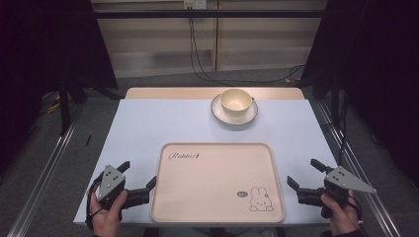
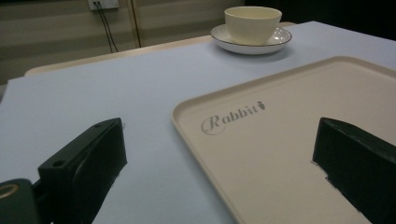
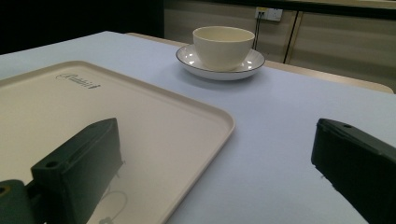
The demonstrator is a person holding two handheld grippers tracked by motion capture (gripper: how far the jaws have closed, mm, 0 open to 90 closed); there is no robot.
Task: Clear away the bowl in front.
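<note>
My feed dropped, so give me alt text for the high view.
An empty cream tray lies near the front of a pale blue table, with an open left gripper and right gripper flanking its near corners. Behind the tray, a cream bowl sits on a saucer.

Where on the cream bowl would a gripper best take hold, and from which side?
Probably the bowl's rim on its near wall, coming from above with one jaw inside and one outside. It stands upright and open on the saucer, its body looks wide, and both grippers, left and right, are open at the tray's sides.
</note>
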